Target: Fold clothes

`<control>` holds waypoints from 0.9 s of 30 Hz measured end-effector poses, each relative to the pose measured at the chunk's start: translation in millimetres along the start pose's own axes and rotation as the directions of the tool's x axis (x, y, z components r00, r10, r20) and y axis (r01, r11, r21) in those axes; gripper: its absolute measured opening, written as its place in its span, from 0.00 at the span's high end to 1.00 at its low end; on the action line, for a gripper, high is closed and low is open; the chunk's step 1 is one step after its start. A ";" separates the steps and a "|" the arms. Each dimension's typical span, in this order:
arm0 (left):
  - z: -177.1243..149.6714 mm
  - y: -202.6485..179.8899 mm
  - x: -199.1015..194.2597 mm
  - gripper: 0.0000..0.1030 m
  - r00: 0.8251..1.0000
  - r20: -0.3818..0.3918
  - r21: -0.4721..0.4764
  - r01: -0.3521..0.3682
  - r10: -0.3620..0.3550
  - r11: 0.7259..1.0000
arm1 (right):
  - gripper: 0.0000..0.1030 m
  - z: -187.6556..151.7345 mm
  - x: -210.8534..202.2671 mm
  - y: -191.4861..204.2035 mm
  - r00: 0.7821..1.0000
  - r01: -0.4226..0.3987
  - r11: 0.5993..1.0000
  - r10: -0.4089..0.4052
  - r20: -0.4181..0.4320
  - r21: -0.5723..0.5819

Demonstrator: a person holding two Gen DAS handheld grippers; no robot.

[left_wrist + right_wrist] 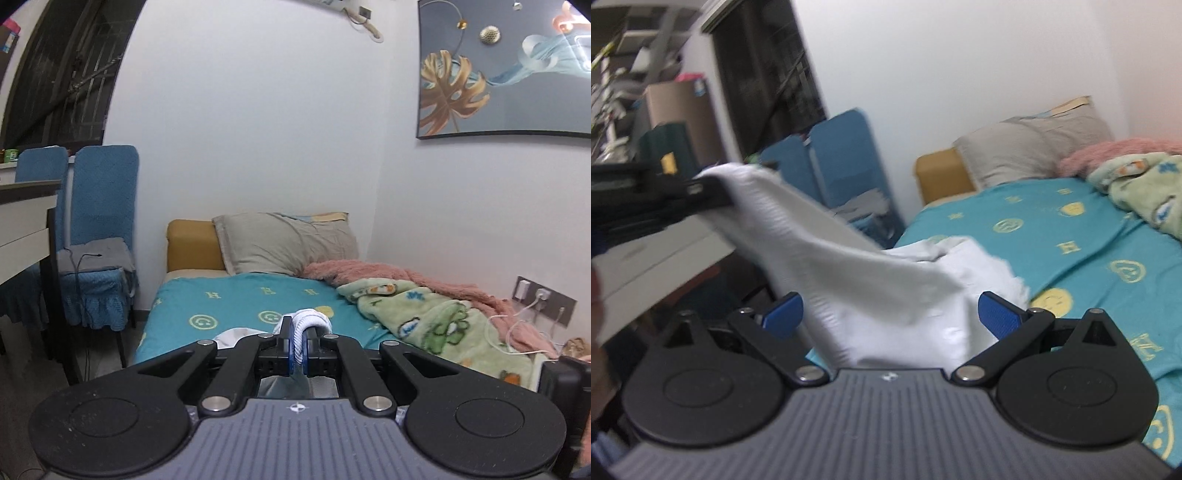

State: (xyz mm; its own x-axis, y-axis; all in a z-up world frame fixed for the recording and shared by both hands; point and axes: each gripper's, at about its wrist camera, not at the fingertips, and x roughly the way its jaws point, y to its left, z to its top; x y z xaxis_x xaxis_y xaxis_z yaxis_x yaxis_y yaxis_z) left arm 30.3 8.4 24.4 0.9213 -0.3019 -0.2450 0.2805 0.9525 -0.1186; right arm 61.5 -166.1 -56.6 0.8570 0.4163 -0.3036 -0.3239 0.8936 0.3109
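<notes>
My left gripper (298, 345) has its fingers clamped on a rolled edge of the white garment (886, 291), which bulges up between the blue pads. My right gripper (890, 314) has its fingers spread wide apart, gripping nothing; the cloth lies between them, whether touching I cannot tell. From my left grip the garment stretches in a taut band down to a crumpled heap at the near edge of the bed (1089, 236). Beyond, a grey pillow (284, 243) sits at the head of the bed, with a green blanket (436, 321) bunched along the wall side.
</notes>
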 end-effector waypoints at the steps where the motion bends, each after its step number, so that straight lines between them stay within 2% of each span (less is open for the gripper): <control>1: -3.9 4.7 3.6 0.96 1.000 0.001 -0.016 -0.001 0.001 1.000 | 0.00 -2.7 4.4 2.7 1.000 -0.007 1.000 0.007 -0.018 -0.008; 7: -38.4 44.2 30.3 0.96 0.999 0.030 -0.142 0.018 -0.014 0.990 | 0.00 -27.1 44.8 21.1 0.986 -0.029 0.999 0.022 -0.168 -0.042; 9: -49.2 58.1 37.4 0.96 1.000 0.006 -0.191 0.017 -0.016 0.982 | 0.00 -31.5 56.6 16.1 0.980 0.043 0.999 -0.048 -0.192 -0.030; 13: -58.8 77.6 43.7 0.96 0.999 -0.039 -0.172 -0.035 0.028 0.984 | 0.00 -39.0 78.1 4.8 0.956 0.184 0.983 -0.179 -0.234 -0.003; 15: -61.7 86.1 46.1 0.96 0.997 -0.053 -0.180 -0.057 0.048 0.982 | 0.00 -27.8 68.2 -14.5 0.964 0.214 0.972 -0.194 -0.181 0.099; 18: -69.2 91.4 52.7 0.96 0.995 -0.092 -0.185 -0.056 0.039 0.981 | 0.00 -12.3 47.9 -39.2 0.974 0.225 0.942 -0.212 -0.080 0.248; 20: -70.8 82.7 55.3 0.96 0.996 -0.088 -0.148 -0.038 0.025 0.988 | 0.00 -7.0 45.1 -48.6 0.968 0.253 0.927 -0.239 -0.081 0.276; 22: -71.5 74.8 55.2 0.96 0.997 -0.077 -0.122 -0.016 0.006 0.992 | 0.00 -7.3 52.2 -52.4 0.954 0.298 0.921 -0.274 -0.126 0.250; 24: -70.1 73.9 51.6 0.96 0.998 -0.061 -0.136 -0.009 0.001 0.991 | 0.00 -12.6 59.5 -53.2 0.929 0.352 0.913 -0.316 -0.192 0.204; 27: -66.4 76.1 44.3 0.96 0.999 -0.036 -0.163 -0.025 0.019 0.986 | 0.00 -24.9 74.7 -56.7 0.893 0.378 0.910 -0.309 -0.326 0.171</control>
State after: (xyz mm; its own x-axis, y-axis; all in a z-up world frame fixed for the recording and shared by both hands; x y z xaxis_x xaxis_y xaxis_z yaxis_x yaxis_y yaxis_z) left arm 74.6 64.8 -59.3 0.9164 -0.2847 -0.2815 0.2101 0.9404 -0.2675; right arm 134.0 -181.5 -119.4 0.7351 0.1501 -0.6611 0.0979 0.9415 0.3226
